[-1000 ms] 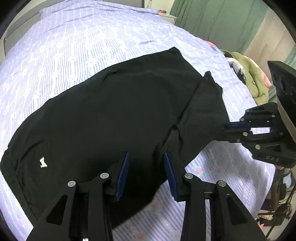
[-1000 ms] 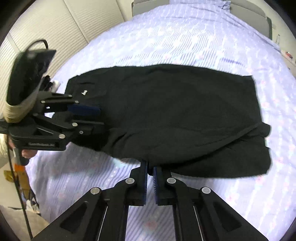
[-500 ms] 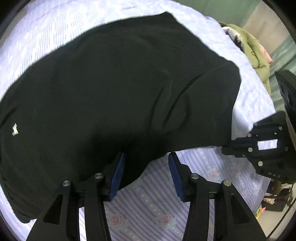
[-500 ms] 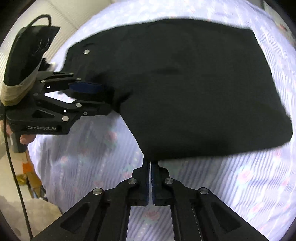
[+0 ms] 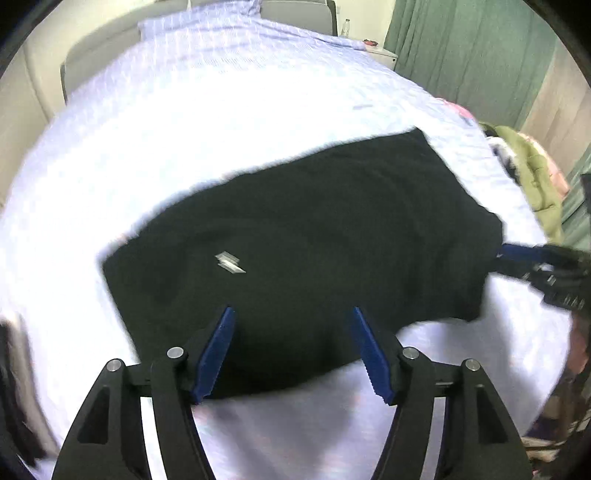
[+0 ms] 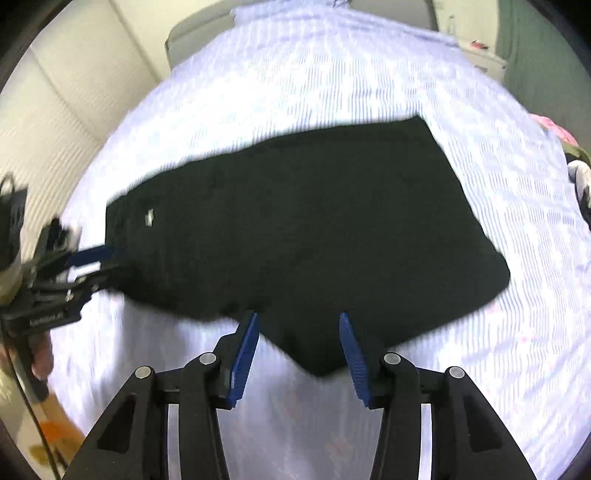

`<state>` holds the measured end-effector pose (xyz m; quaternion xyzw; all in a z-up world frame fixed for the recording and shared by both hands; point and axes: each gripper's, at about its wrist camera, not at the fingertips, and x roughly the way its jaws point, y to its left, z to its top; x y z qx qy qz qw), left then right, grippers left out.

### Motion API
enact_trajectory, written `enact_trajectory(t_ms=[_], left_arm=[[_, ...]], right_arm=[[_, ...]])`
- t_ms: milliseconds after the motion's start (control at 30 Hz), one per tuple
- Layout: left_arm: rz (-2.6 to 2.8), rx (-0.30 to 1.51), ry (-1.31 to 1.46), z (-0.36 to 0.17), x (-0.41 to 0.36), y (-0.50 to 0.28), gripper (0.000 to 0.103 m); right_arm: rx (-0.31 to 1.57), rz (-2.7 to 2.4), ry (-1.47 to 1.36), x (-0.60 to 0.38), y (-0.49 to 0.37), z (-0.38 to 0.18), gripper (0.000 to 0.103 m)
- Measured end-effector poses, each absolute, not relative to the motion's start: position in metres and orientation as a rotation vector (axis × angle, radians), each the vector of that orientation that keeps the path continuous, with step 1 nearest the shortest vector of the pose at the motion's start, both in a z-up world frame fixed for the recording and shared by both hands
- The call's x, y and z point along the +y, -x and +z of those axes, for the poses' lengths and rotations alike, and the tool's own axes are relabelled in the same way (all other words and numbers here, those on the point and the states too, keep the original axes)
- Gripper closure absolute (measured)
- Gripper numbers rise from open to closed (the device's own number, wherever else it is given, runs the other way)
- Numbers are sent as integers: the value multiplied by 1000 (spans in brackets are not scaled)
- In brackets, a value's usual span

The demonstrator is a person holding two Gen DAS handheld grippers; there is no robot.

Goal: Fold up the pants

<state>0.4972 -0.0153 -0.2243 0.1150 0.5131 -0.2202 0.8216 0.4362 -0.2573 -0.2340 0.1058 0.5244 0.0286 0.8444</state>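
we see the black pants [image 5: 314,236] flat on the bed [image 5: 221,110]. our left tool [image 5: 295,350] and right tool [image 6: 299,354], jaws just spread and pinching nothing, hang over the pants' near edge.

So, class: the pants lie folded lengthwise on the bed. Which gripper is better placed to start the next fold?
Probably the left gripper: its open jaws sit over the waist end of the pants, near the logo. The right gripper only reaches a near corner.

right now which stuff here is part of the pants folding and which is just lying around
Part of the job:
- black pants
- left claw, open
- right claw, open

Lying about:
- green garment at the bed's edge
- bottle by the headboard
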Motion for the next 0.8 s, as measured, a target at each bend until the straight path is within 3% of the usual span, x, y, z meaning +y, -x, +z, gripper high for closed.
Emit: enact_trajectory(t_ms=[233, 500, 567, 633, 700, 733, 800], left_arm=[[-746, 1023, -418, -227, -69, -590, 38], [-872, 1120, -418, -268, -151, -657, 55], [-854, 1142, -427, -279, -161, -666, 62], [-815, 1142, -489, -290, -165, -669, 83], [-792, 1148, -533, -299, -168, -671, 90], [-801, 1159, -520, -300, -169, -672, 100], [-790, 1143, -504, -295, -167, -672, 99]], right_arm=[[1042, -99, -244, -251, -476, -250, 56], [1053, -144, -328, -269, -520, -279, 56], [1056, -147, -333, -272, -527, -284, 56], [1064, -150, -337, -275, -531, -288, 56], [1067, -153, -339, -277, -533, -290, 56], [1069, -153, -342, -277, -534, -290, 56], [1063, -148, -351, -279, -535, -289, 56]])
